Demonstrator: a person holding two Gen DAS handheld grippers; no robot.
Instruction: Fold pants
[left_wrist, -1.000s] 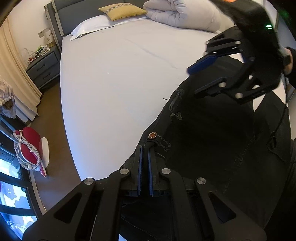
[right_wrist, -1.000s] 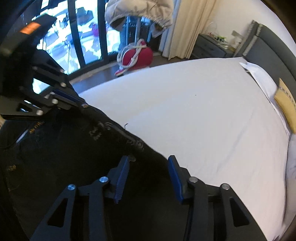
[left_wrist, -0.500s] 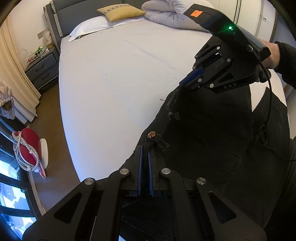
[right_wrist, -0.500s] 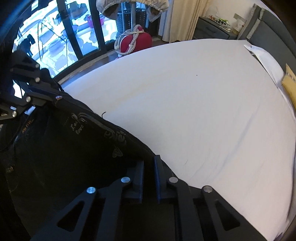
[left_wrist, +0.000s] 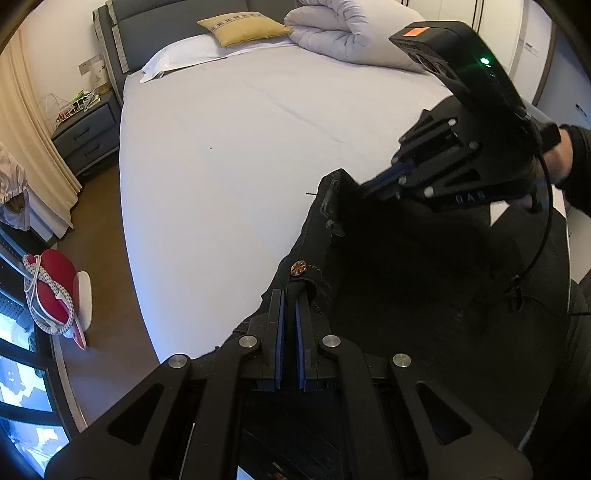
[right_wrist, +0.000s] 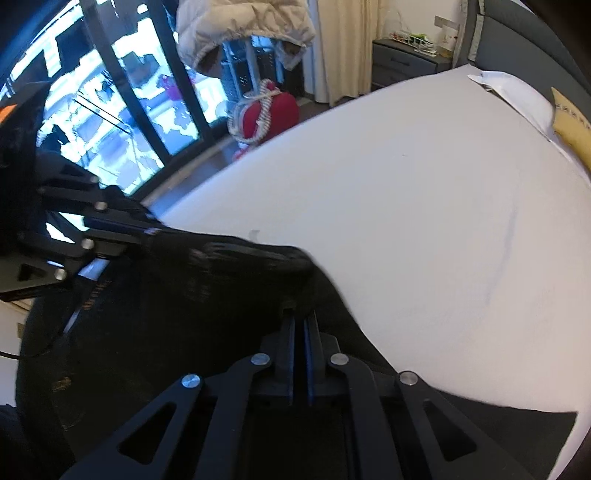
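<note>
Black pants (left_wrist: 399, 266) lie at the near edge of a white bed (left_wrist: 229, 155), waistband toward the bed's middle. My left gripper (left_wrist: 290, 299) is shut on the waistband just below a copper button (left_wrist: 297, 267). My right gripper (right_wrist: 300, 321) is shut on the other end of the waistband and lifts it off the sheet; it shows in the left wrist view (left_wrist: 373, 181) too. The pants (right_wrist: 177, 317) fill the lower left of the right wrist view, where the left gripper (right_wrist: 147, 232) holds their far corner.
A yellow cushion (left_wrist: 243, 29), a white pillow (left_wrist: 181, 59) and a rolled duvet (left_wrist: 351, 37) lie at the bed's head. A grey nightstand (left_wrist: 85, 136) stands left of it. A red bag (left_wrist: 55, 288) sits on the floor by the window (right_wrist: 110, 110).
My right gripper closed on the waistband and raised it, drawing it to the right. My left gripper kept its hold and barely moved.
</note>
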